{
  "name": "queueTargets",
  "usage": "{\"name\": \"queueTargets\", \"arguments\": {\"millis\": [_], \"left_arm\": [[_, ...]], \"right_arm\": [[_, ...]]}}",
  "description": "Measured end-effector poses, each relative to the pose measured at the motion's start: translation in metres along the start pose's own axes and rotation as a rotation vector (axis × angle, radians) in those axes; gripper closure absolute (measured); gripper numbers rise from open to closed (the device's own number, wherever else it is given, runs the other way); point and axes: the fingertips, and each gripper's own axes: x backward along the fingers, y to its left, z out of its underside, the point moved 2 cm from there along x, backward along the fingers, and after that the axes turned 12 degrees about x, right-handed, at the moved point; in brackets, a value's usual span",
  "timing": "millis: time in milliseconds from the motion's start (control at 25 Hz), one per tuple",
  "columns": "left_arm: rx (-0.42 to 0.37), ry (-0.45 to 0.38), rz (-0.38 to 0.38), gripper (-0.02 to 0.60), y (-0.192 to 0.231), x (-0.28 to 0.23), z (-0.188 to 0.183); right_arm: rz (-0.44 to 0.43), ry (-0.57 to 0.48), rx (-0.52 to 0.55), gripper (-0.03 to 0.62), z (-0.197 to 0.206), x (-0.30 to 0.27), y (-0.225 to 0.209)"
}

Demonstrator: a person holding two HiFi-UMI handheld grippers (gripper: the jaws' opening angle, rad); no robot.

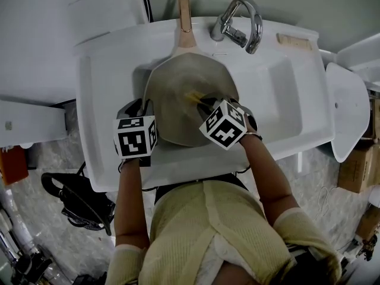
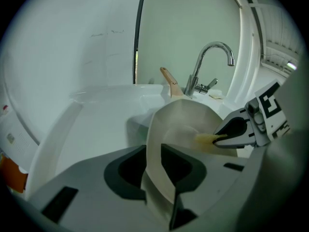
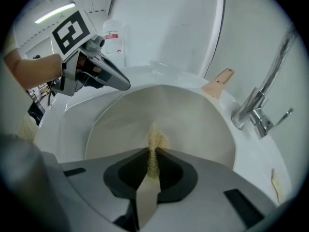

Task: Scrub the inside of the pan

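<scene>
While the pan [image 1: 178, 108] lay in the white sink [image 1: 279, 94], with its pale handle [image 1: 185, 16] pointing to the tap [image 1: 243, 22], the left gripper [image 2: 153, 156] was closed on the near rim of the pan and seemed to hold it a little tilted. The right gripper [image 3: 152, 151] was pressed together on a thin yellow scouring pad [image 3: 155, 140], and the free end of the pad touched the inside of the pan near its middle. No dirt could be made out on the grey surface, so it was hard to judge how much scrubbing was done; the work looked to be under way. To do this step well, the person would need to hold the rim firm with the left gripper, so that the pan would not turn or slide on the smooth sink, and to lay the pad flat against the metal rather than only its tip. Small circles from the middle out to the curved wall would probably reach the whole inside. The pad looked thin and soft, and it might fold or slip out if pushed too hard.
</scene>
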Motion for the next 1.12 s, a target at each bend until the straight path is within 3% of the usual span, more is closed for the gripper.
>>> {"name": "queueTargets", "arguments": {"millis": [240,520,760,920,1120], "left_arm": [[-0.028,0.005,-0.018,0.448,0.003,-0.014,-0.009],[-0.040,0.031,-0.014,0.448,0.005,-0.030,-0.017],[-0.057,0.037,-0.017,0.448,0.004,-0.040,-0.024],[-0.069,0.054,-0.010,0.448,0.002,-0.046,-0.025],[-0.076,0.071,0.000,0.449,0.001,-0.051,-0.024]], "right_arm": [[0.141,-0.016,0.036,0.540,-0.004,0.009,-0.025],[0.238,-0.045,0.042,0.540,-0.007,0.012,-0.048],[0.314,-0.029,0.110,0.540,-0.008,0.012,-0.059],[0.421,-0.038,0.202,0.540,-0.019,0.019,-0.070],[0.499,0.043,0.301,0.540,-0.017,0.014,-0.083]]}}
